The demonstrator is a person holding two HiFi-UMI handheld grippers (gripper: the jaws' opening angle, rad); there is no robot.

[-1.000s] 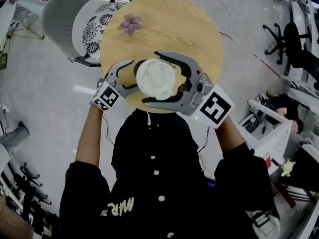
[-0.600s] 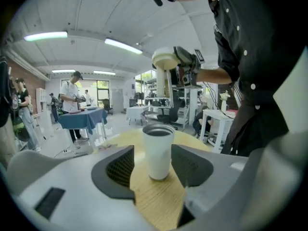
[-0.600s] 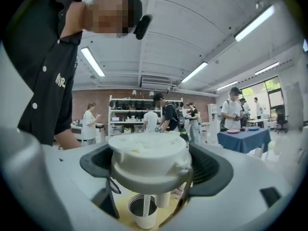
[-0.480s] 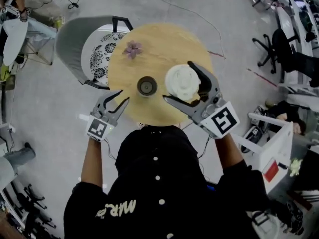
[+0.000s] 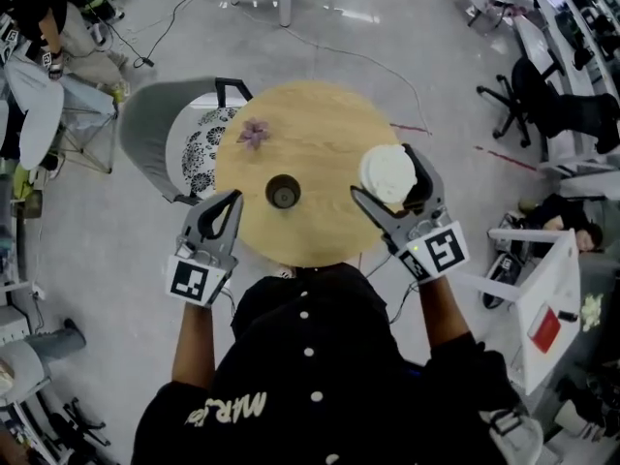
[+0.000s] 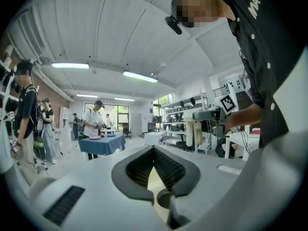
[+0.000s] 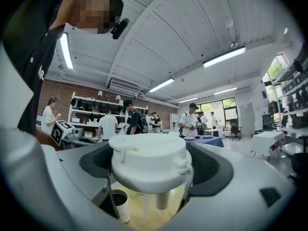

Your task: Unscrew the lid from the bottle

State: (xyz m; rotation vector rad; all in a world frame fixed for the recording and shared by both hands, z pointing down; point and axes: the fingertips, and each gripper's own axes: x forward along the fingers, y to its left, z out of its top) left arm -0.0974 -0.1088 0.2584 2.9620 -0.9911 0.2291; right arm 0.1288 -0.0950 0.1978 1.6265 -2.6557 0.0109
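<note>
R gripper (image 5: 384,173) clamps lid (image 7: 149,160), top up; L gripper (image 5: 232,201) shut, empty; bottle (image 5: 283,192) upright.

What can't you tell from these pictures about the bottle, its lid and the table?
Bottle contents: head view, the opening is too small and dark.
Bottle's body: right gripper view, partly behind the lid.
Lid's underside: head view, only its top faces the camera.
Purple thing on the table: head view, too small to identify.
</note>
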